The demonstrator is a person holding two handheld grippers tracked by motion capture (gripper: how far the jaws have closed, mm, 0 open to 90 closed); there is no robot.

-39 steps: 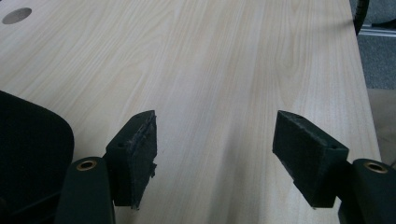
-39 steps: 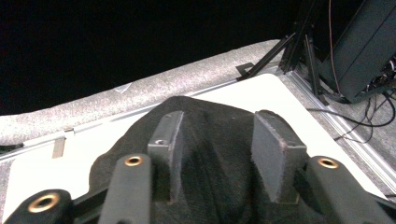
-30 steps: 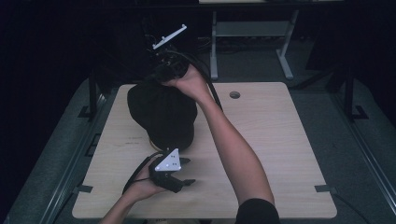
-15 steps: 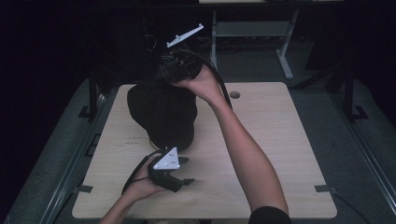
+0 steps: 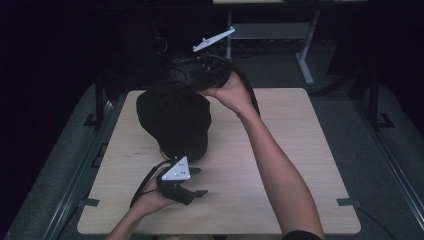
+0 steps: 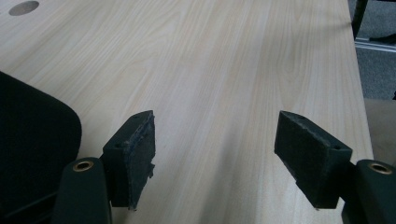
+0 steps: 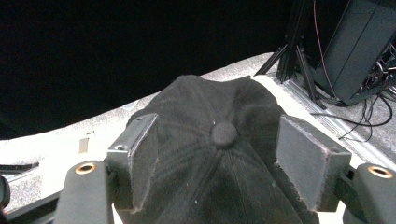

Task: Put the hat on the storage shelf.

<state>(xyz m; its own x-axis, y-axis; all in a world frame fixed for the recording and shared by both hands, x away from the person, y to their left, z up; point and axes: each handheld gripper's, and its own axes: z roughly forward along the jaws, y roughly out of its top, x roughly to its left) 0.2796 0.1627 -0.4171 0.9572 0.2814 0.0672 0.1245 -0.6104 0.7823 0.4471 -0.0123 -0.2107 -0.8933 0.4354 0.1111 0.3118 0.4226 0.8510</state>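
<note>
A black baseball cap (image 5: 172,120) lies crown up on the far left part of the light wooden table (image 5: 290,150). My right gripper (image 5: 186,75) hovers over the cap's far edge, raised above the table, with the jaws open. In the right gripper view, the right gripper (image 7: 219,161) has its pads either side of the cap's (image 7: 196,116) top button without touching it. My left gripper (image 5: 199,181) rests low near the front edge, just in front of the cap and open. In the left gripper view, bare wood shows between the left gripper's (image 6: 215,154) pads, with the cap (image 6: 28,140) at the left.
A round cable hole (image 6: 23,7) is set into the tabletop's far part. Beyond the table stand a white desk frame (image 5: 305,60), dark stands and a black box with cables (image 7: 355,51). Grey floor surrounds the table.
My right gripper has moved to the right and slightly up, away from the cap's far edge. The left gripper and the cap have stayed put.
</note>
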